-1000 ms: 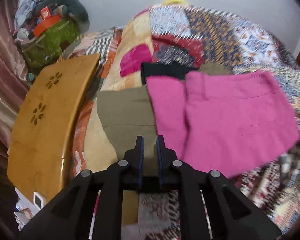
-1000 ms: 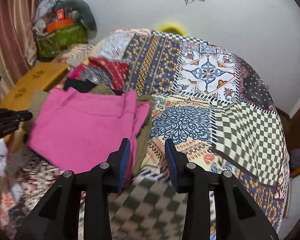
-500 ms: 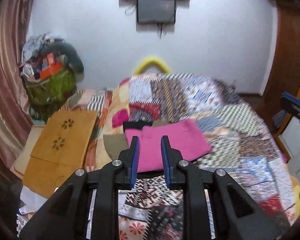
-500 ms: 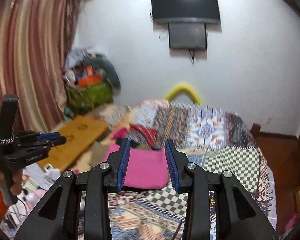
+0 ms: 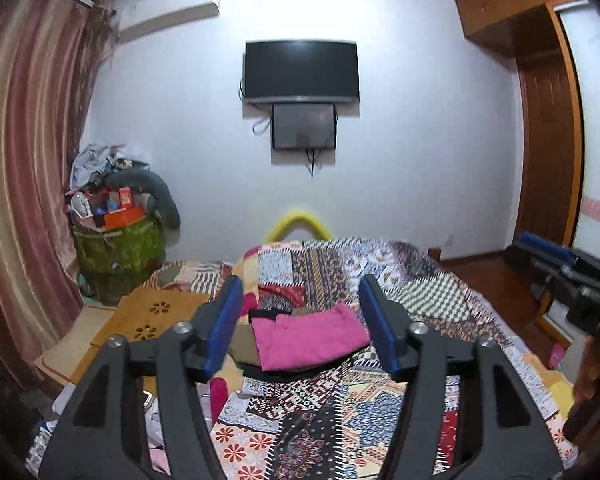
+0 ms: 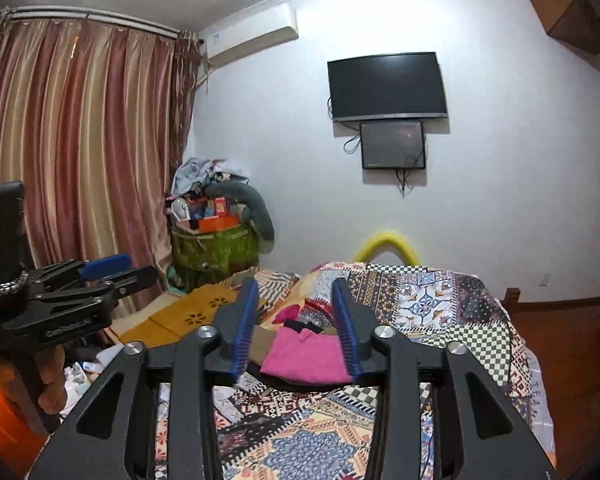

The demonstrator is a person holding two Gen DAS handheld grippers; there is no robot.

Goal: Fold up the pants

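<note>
Since the pink pants (image 5: 308, 336) are what I'm here for, I'll start there: they're lying folded into a neat rectangle on the patchwork bedspread (image 5: 380, 412), toward the left side of the bed, sitting on top of a dark garment (image 5: 296, 372) whose edge pokes out underneath. An olive piece of clothing (image 5: 242, 346) is tucked just beside them on the left.

Neither of my grippers is touching them. The left gripper (image 5: 300, 328) is up in the air, well back from the pile, with its jaws opening and standing wide, nothing between the blue pads except the view of the pants far behind. The right gripper (image 6: 296, 330) is the same deal, jaws opening to a medium gap, nothing pinched. From the right wrist camera I can also see the left tool off to the side with a hand (image 6: 50, 384) wrapped round its handle.

Further out: a wooden board with flower cutouts (image 5: 152, 320) leans off the left edge of the bed, a green bag stuffed with junk (image 5: 116, 240) sits in the corner by the striped curtain (image 5: 24, 184), a yellow loop (image 5: 298, 222) peeks over the far end of the bed, and a TV (image 5: 300, 68) hangs on the white wall.
</note>
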